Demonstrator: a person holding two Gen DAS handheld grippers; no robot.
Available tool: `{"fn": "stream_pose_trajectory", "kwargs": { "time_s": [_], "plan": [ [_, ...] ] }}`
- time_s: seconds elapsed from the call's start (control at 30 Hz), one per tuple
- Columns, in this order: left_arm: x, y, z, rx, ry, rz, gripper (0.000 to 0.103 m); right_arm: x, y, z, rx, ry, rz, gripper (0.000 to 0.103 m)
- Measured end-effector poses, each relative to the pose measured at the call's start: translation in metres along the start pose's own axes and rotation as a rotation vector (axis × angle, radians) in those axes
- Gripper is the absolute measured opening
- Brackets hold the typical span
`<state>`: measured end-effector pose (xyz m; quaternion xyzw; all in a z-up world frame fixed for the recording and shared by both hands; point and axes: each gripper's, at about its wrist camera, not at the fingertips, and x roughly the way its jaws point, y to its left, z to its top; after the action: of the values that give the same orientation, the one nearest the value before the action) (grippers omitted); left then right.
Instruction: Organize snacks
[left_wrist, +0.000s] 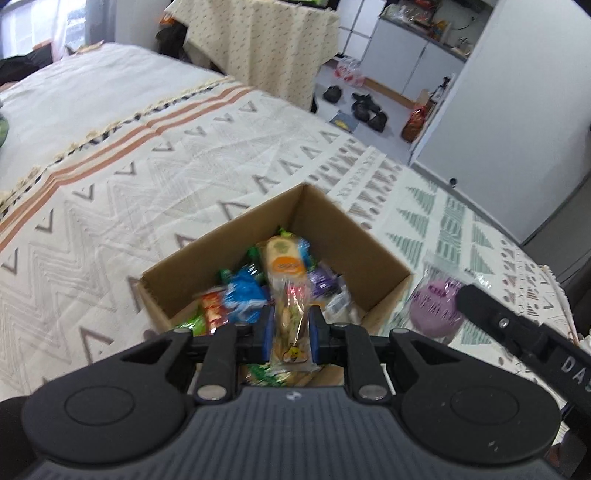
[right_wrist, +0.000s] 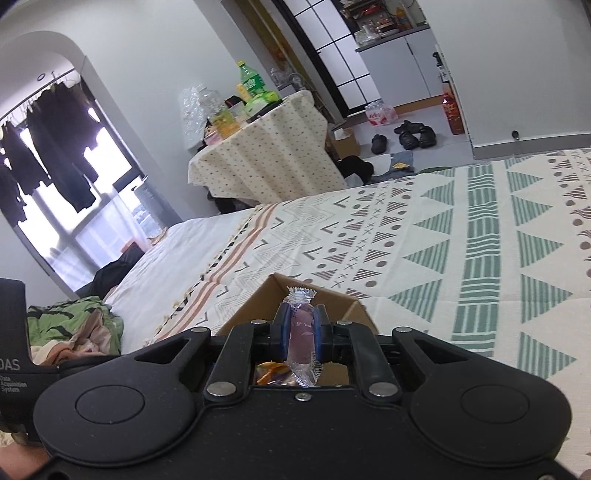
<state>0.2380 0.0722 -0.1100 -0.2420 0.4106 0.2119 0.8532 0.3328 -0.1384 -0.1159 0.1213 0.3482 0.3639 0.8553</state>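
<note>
Left gripper (left_wrist: 290, 332): jaws clamped on a clear-wrapped sandwich snack (left_wrist: 291, 314), over the open brown cardboard box (left_wrist: 369, 254) on the bed.
Right gripper (right_wrist: 303, 332): jaws pinched a clear-wrapped purple snack (right_wrist: 301, 332), above that box's rim.

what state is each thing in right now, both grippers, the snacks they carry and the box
left gripper: shut on a clear-wrapped snack
clear-wrapped snack: pinched upright between the pads, over the box
right gripper: shut on a purple snack
purple snack: clamped edge-on, wrapper end sticking out past the pads
cardboard box: open on the bedspread, partly filled with mixed snack packets
</note>
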Motion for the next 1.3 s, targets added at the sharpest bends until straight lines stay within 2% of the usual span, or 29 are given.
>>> {"fn": "stream_pose_trajectory", "kwargs": {
  "time_s": [0.1, 0.43, 0.5, 0.57, 0.63, 0.67, 0.7, 0.77, 0.83, 0.9, 1.07, 1.3],
  "plan": [
    [0.0, 0.009, 0.0, -0.012, 0.047, -0.008, 0.02, 0.005, 0.007, -0.001, -0.005, 0.01, 0.01, 0.013],
    [-0.008, 0.028, 0.018, 0.007, 0.083, -0.046, 0.032, 0.019, 0.031, -0.002, 0.03, 0.046, -0.005, 0.013],
    [-0.007, 0.034, 0.022, 0.011, 0.095, -0.051, 0.038, 0.022, 0.036, -0.004, 0.041, 0.061, -0.014, 0.013],
    [-0.008, 0.04, 0.025, 0.017, 0.106, -0.053, 0.05, 0.025, 0.04, -0.006, 0.067, 0.07, -0.012, 0.013],
    [-0.01, 0.046, 0.029, 0.027, 0.112, -0.06, 0.058, 0.028, 0.043, -0.008, 0.104, 0.076, -0.027, 0.017],
    [-0.011, 0.048, 0.032, 0.033, 0.112, -0.065, 0.065, 0.03, 0.044, -0.007, 0.124, 0.083, -0.045, 0.027],
    [-0.012, 0.05, 0.033, 0.043, 0.11, -0.068, 0.068, 0.029, 0.045, -0.007, 0.137, 0.092, -0.062, 0.043],
    [-0.016, 0.051, 0.037, 0.073, 0.099, -0.065, 0.08, 0.024, 0.05, -0.006, 0.148, 0.085, -0.097, 0.053],
    [-0.02, 0.052, 0.041, 0.092, 0.092, -0.083, 0.085, 0.017, 0.056, -0.005, 0.137, 0.079, -0.129, 0.059],
    [-0.024, 0.054, 0.045, 0.095, 0.089, -0.104, 0.088, 0.009, 0.059, -0.004, 0.132, 0.078, -0.169, 0.07],
    [-0.034, 0.055, 0.052, 0.127, 0.082, -0.136, 0.096, -0.008, 0.067, -0.002, 0.114, 0.067, -0.243, 0.081],
    [-0.046, 0.06, 0.05, 0.172, 0.103, -0.175, 0.098, -0.029, 0.075, -0.002, 0.121, 0.045, -0.305, 0.087]
  ]
}}
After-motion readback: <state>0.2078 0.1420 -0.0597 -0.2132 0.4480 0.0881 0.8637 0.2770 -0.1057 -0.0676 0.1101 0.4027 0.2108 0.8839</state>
